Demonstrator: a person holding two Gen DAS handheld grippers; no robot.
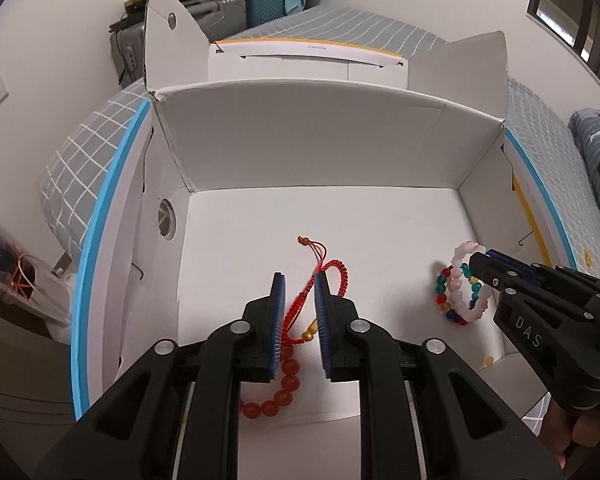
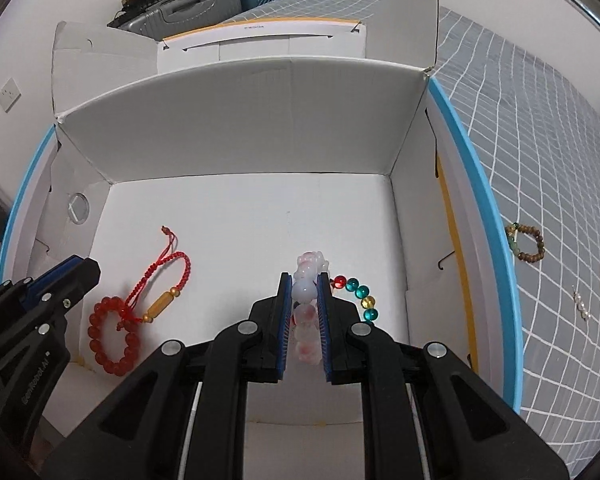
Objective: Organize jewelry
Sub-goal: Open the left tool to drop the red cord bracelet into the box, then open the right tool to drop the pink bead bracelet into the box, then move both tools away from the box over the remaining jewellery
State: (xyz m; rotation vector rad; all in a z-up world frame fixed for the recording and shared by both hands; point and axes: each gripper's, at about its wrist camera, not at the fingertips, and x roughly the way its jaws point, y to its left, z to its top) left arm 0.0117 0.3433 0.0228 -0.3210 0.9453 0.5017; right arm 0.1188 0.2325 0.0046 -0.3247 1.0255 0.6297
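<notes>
Both grippers reach into an open white cardboard box [image 1: 320,216]. My left gripper [image 1: 300,278] straddles a red braided cord bracelet [image 1: 336,270] with a gold bead; its jaws stand a little apart around the cord without clamping it. A red round-bead bracelet [image 1: 284,384] lies under it. In the right wrist view these lie at the left: the cord bracelet [image 2: 168,272] and the red bead bracelet [image 2: 112,334]. My right gripper [image 2: 304,278] is shut on a pink-white bead bracelet [image 2: 306,292], beside a multicoloured bead bracelet [image 2: 360,296]. Both also show in the left wrist view [image 1: 466,284].
The box [image 2: 240,208] sits on a bed with a grey checked cover [image 2: 540,140]. A brown wooden-bead bracelet [image 2: 530,242] and several small pieces [image 2: 580,306] lie on the cover right of the box. Suitcases [image 1: 220,8] stand behind the bed.
</notes>
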